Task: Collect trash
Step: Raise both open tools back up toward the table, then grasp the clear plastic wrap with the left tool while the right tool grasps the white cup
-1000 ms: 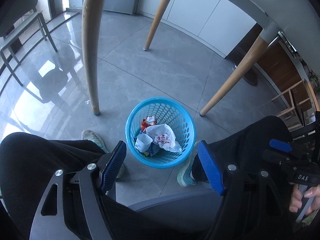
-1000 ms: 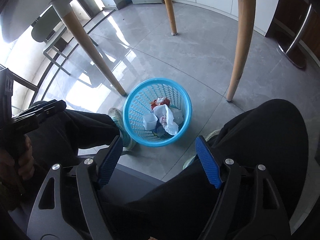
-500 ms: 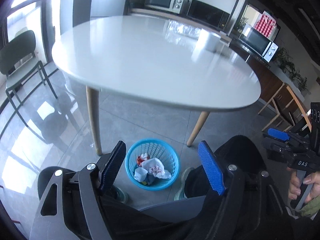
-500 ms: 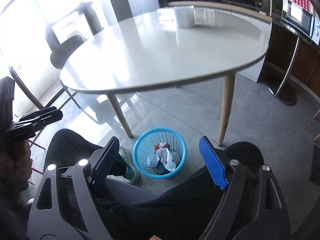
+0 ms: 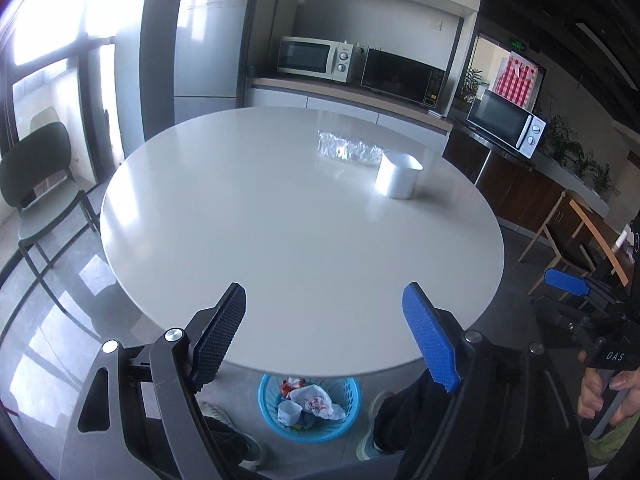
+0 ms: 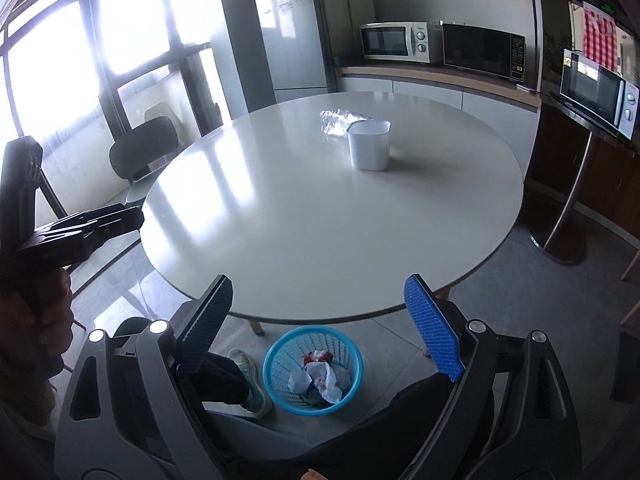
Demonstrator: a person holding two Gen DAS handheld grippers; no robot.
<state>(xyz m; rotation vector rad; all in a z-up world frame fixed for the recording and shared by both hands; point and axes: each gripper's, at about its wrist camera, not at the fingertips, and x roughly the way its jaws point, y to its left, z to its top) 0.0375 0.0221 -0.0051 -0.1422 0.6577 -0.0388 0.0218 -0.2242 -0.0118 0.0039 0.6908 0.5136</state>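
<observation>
A blue mesh wastebasket (image 5: 344, 426) (image 6: 280, 392) stands on the floor under the near edge of the round white table (image 5: 280, 240) (image 6: 320, 220), between the person's feet. It holds crumpled paper, a small white cup and a red wrapper. A crumpled clear plastic wrapper (image 5: 346, 148) (image 6: 334, 120) and a white container (image 5: 398, 178) (image 6: 368, 144) lie at the table's far side. My left gripper (image 5: 328, 336) is open and empty above the near edge. My right gripper (image 6: 320, 324) is open and empty too.
A dark chair (image 5: 36, 184) (image 6: 144, 152) stands left of the table. A fridge (image 5: 208, 44), microwaves (image 5: 316, 58) and a counter line the back wall. Wooden chairs (image 5: 576, 236) stand at the right. The person's legs and shoes flank the basket.
Both grippers have lifted from pointing down at the basket under the table to looking across the tabletop. Both stayed open and empty.
</observation>
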